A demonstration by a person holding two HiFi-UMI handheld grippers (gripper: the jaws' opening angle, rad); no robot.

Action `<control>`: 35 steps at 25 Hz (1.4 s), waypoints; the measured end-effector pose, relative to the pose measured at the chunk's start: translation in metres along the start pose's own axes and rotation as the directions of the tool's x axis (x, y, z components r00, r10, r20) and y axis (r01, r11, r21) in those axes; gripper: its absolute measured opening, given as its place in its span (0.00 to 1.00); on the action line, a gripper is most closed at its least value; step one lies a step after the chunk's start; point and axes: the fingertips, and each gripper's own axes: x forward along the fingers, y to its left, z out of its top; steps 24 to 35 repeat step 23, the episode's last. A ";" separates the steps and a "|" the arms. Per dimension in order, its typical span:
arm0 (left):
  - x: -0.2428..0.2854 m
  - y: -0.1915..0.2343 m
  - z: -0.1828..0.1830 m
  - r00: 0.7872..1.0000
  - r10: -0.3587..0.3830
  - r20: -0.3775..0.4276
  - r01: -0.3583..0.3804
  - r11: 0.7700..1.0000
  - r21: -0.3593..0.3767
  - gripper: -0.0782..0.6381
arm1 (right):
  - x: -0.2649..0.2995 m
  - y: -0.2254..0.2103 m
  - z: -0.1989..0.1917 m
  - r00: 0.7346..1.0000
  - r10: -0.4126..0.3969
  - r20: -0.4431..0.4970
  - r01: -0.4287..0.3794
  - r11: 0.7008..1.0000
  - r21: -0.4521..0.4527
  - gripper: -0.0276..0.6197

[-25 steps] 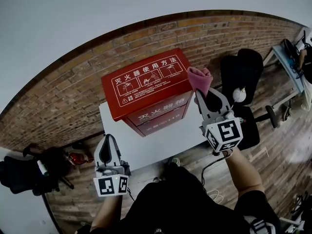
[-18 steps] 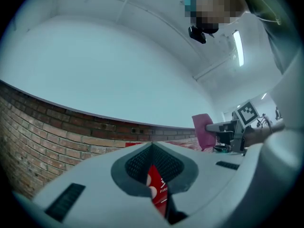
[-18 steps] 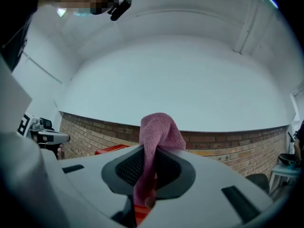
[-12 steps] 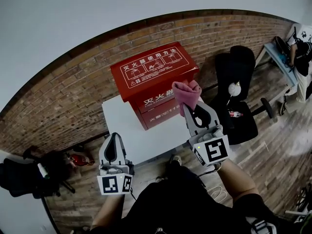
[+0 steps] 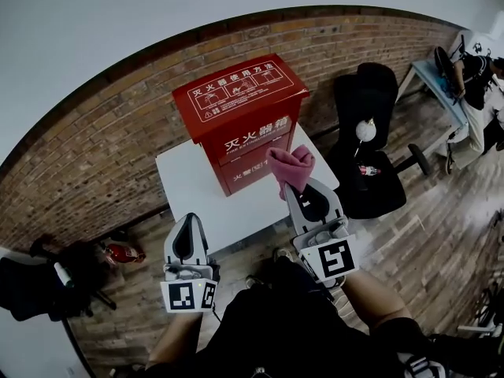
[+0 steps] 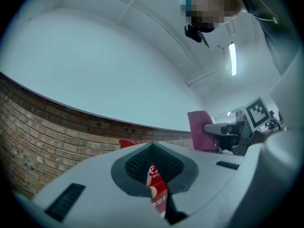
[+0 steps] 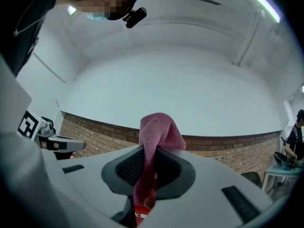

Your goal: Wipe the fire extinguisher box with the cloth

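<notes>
Your right gripper [image 5: 302,189] pinches the pink cloth [image 5: 290,166] in its fingers, just beside the red fire extinguisher box [image 5: 240,105] on the white surface [image 5: 189,191]. Next, I judge, you must press the cloth onto its front. Your left gripper [image 5: 187,241] hangs low, fingers together and empty, and the black chair [image 5: 364,160] stands clear.

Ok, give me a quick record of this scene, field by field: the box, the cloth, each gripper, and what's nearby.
box: red fire extinguisher box, upright on the white table, in front of the brick wall
cloth: pink cloth, sticking up from the right gripper, near the box's front right corner
right gripper: shut on the cloth
left gripper: jaws together, nothing held, at the table's near edge
contact: cannot tell whether cloth touches box
nearby: black chair, right of the table
</notes>
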 end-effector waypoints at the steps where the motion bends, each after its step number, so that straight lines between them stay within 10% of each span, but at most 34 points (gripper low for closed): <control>1: -0.002 -0.003 -0.002 1.000 0.000 -0.004 0.000 1.000 -0.002 0.18 | -0.004 0.001 -0.001 1.000 0.002 -0.002 -0.002 1.000 0.001 0.14; 35: 0.011 -0.069 -0.012 0.998 0.056 -0.022 -0.056 0.998 -0.002 0.18 | -0.038 -0.033 -0.031 0.996 0.073 -0.047 -0.069 0.995 0.073 0.14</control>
